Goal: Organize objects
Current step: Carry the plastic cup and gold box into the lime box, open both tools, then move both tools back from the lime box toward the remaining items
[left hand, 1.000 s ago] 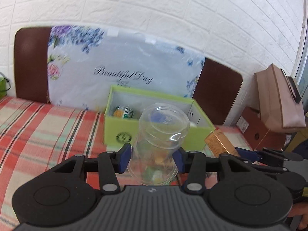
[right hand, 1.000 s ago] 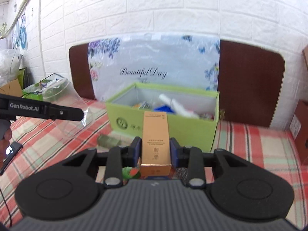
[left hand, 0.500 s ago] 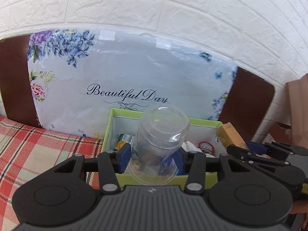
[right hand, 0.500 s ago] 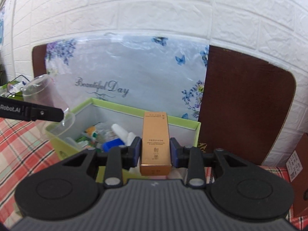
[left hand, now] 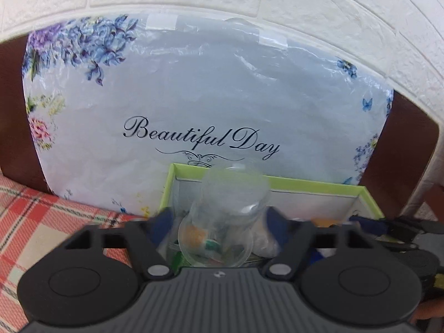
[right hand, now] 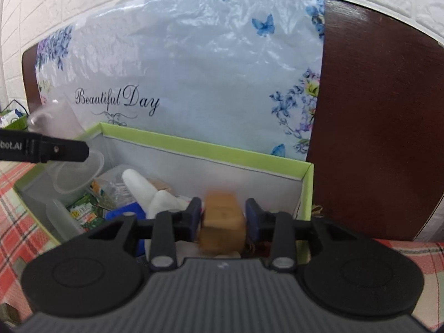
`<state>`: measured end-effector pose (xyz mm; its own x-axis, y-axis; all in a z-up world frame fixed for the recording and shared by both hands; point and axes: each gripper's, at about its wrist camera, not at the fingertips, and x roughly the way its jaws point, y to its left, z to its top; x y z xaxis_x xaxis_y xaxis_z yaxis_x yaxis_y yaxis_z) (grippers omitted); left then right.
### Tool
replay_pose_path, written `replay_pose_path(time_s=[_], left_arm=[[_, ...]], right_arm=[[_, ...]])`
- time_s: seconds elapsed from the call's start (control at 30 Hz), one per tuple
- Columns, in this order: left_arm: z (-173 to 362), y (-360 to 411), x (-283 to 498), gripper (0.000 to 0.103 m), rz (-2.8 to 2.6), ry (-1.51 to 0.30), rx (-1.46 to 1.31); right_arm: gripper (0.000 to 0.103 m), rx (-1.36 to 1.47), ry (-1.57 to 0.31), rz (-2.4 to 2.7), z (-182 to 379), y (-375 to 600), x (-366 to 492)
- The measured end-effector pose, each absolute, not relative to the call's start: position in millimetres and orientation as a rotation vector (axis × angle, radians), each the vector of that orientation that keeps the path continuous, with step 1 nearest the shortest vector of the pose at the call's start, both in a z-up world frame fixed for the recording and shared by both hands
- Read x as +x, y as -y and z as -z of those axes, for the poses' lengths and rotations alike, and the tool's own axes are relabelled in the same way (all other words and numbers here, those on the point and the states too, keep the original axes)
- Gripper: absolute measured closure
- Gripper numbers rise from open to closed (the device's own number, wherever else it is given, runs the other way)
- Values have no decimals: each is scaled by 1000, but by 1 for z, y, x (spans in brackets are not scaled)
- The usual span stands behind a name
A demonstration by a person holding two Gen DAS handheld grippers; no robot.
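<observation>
A clear plastic cup [left hand: 224, 216] hangs blurred between the fingers of my left gripper [left hand: 220, 222], over the open green box [left hand: 305, 184]. The jaws are opening and the blue pads stand clear of the cup's sides. In the right wrist view a gold carton [right hand: 222, 219], also blurred, sits low between the pads of my right gripper [right hand: 223, 216]. These jaws are opening too, with a thin gap on each side of the carton. It is over the right end of the green box [right hand: 208, 152]. The cup [right hand: 75, 172] and a left finger [right hand: 55, 149] show at that view's left.
The box holds a white tube [right hand: 144, 186], a green packet [right hand: 83, 211] and other small items. Behind it a floral "Beautiful Day" bag [left hand: 199, 105] leans on a brown board [right hand: 374, 125] against the white brick wall. Red plaid cloth [left hand: 41, 222] covers the table.
Both grippers have come forward over the green box. Their jaws have spread, and the cup and the gold carton have slipped lower between the pads.
</observation>
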<state>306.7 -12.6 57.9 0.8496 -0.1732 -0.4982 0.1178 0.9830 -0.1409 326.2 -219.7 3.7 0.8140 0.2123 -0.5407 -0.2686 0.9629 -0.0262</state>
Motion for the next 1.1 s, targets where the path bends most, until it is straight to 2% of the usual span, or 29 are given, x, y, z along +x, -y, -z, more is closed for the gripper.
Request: replay_pose_path(time_s=[0.07, 0.2, 0.37, 0.43, 0.9, 1.1], left_arm=[[-55, 14, 305, 12, 153, -513, -89], [-55, 15, 306, 10, 149, -517, -81], [-60, 16, 303, 10, 154, -547, -85], [-61, 15, 299, 10, 146, -552, -88], [-75, 14, 268, 10, 136, -624, -62], [-89, 14, 240, 10, 139, -618, -44]], right_arm=[[43, -88, -549, -271, -2, 221, 324], [35, -100, -535, -275, -2, 219, 320], [5, -103, -535, -268, -9, 216, 316], [0, -97, -525, -269, -12, 217, 311], [0, -135, -598, -245, -28, 215, 280], [0, -112, -560, -220, -51, 219, 254]])
